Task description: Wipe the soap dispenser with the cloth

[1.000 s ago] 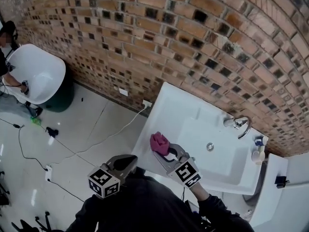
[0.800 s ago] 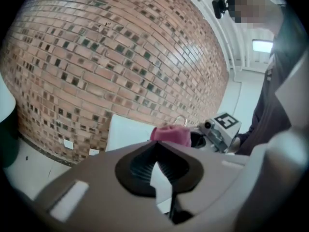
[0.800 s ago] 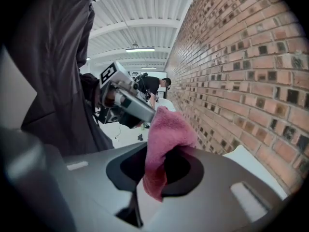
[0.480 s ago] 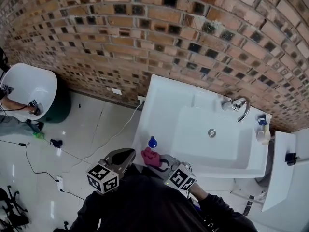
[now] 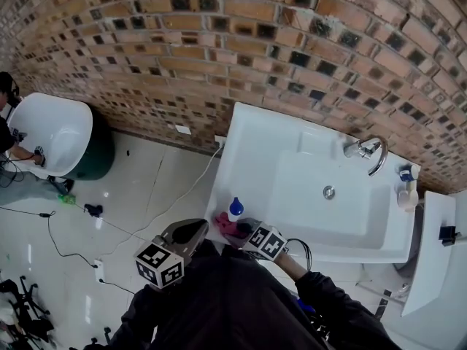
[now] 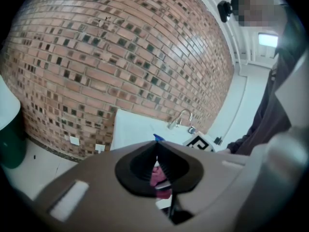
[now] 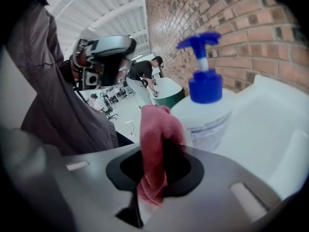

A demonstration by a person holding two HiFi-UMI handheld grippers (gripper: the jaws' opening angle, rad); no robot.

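The soap dispenser (image 5: 235, 208), a white bottle with a blue pump, stands on the near-left corner of the white sink (image 5: 292, 152). My right gripper (image 5: 235, 229) is shut on a pink cloth (image 5: 225, 226) right beside the bottle's near side. In the right gripper view the cloth (image 7: 157, 149) bulges out of the jaws beside the dispenser (image 7: 205, 105); I cannot tell whether they touch. My left gripper (image 5: 195, 230) hangs shut and empty just left of the sink corner. From the left gripper view I see the cloth (image 6: 158, 178) and the blue pump tip (image 6: 158, 138) past the shut jaws.
A chrome faucet (image 5: 368, 152) sits at the sink's far right, with a second small bottle (image 5: 406, 189) on the right rim. A brick wall (image 5: 219, 42) backs the sink. A cable (image 5: 168, 206) trails over the tiled floor; a white tub (image 5: 44, 133) stands far left.
My right gripper has carried the pink cloth down and left, from over the basin's left rim to the near-left corner beside the dispenser. The left gripper has stayed put.
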